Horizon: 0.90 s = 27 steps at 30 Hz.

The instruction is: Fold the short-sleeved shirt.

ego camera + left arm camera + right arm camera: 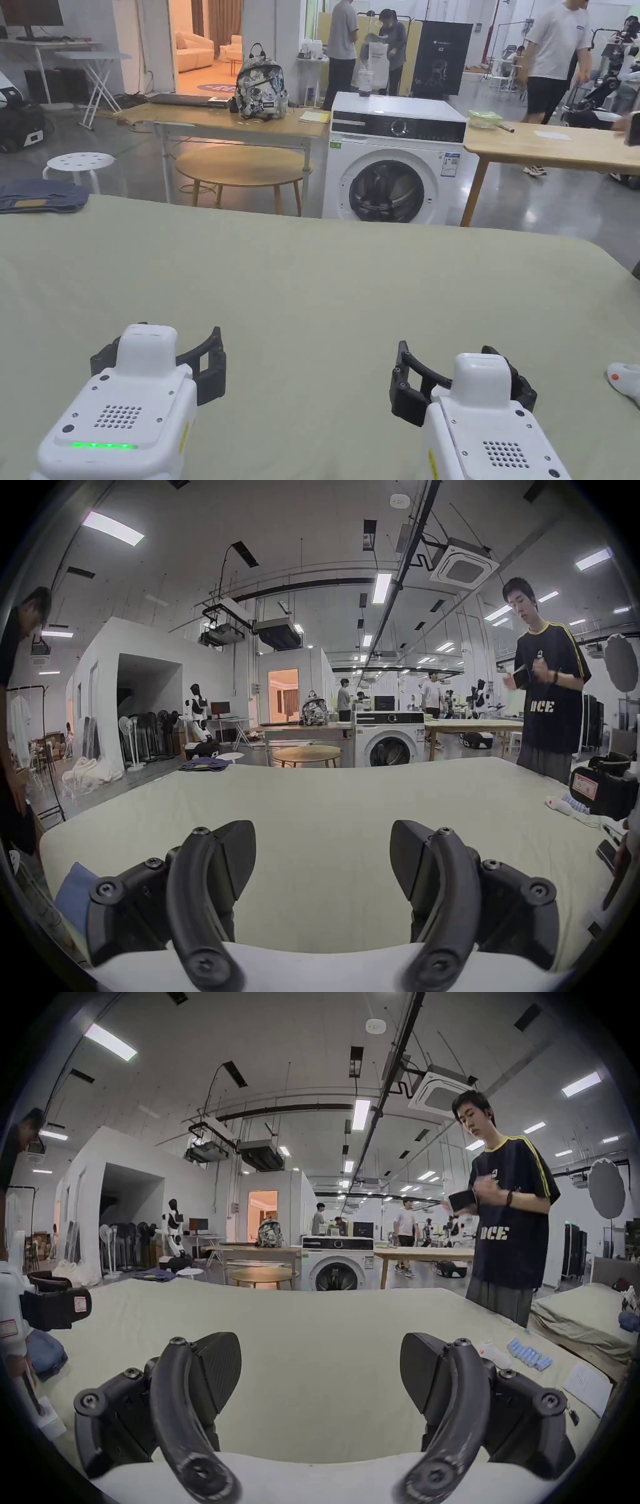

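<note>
A pale green cover [325, 281] is spread flat over the work surface. My left gripper [156, 362] hovers over its near left part, jaws open and nothing between them [322, 843]. My right gripper [462, 381] hovers at the near right, also open and holding nothing [320, 1355]. A light blue cloth [74, 892] lies at the near left edge, left of my left gripper [55, 1307]; I cannot tell which garment it is. It appears again as a blue bundle [46, 1352]. A folded dark blue garment [40, 195] lies at the far left corner.
A white handheld device [625, 381], a row of blue cells [528, 1354] and a paper sheet [585, 1387] lie at the right edge. A person in a dark shirt [505, 1234] stands at the far right corner. A washing machine [394, 165] and wooden tables stand beyond.
</note>
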Tool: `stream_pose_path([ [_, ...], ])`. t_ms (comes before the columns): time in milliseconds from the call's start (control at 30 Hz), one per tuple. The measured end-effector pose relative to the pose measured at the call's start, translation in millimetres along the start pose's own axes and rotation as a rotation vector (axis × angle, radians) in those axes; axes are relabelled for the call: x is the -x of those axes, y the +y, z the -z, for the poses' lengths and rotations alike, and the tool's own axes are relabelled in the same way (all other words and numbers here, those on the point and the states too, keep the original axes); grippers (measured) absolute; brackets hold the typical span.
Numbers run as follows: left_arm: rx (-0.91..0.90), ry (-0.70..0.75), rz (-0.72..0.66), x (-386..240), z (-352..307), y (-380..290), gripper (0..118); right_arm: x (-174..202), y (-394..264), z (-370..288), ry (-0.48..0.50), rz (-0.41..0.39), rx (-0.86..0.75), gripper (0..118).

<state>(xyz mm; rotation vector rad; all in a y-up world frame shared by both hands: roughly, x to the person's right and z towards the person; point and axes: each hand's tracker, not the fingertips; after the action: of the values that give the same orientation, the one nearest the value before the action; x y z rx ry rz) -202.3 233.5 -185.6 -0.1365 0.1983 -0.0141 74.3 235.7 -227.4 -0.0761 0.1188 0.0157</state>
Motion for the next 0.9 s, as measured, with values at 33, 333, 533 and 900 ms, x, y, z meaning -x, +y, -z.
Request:
stream_pose_path([
  [33, -0.001, -0.001, -0.002, 0, 0, 0, 81, 2, 1, 0, 0.001, -0.002, 0.001, 96],
  [333, -0.004, -0.003, -0.002, 0, -2, 1, 81, 7, 7, 4, -0.038, 0.028, 0.022, 96],
  [533, -0.007, -0.003, -0.006, 3, -2, 4, 81, 6, 10, 11, -0.078, 0.052, 0.076, 96],
  [900, 0.007, -0.008, -0.041, 5, -1, 6, 81, 8, 12, 25, -0.138, 0.112, 0.204, 97],
])
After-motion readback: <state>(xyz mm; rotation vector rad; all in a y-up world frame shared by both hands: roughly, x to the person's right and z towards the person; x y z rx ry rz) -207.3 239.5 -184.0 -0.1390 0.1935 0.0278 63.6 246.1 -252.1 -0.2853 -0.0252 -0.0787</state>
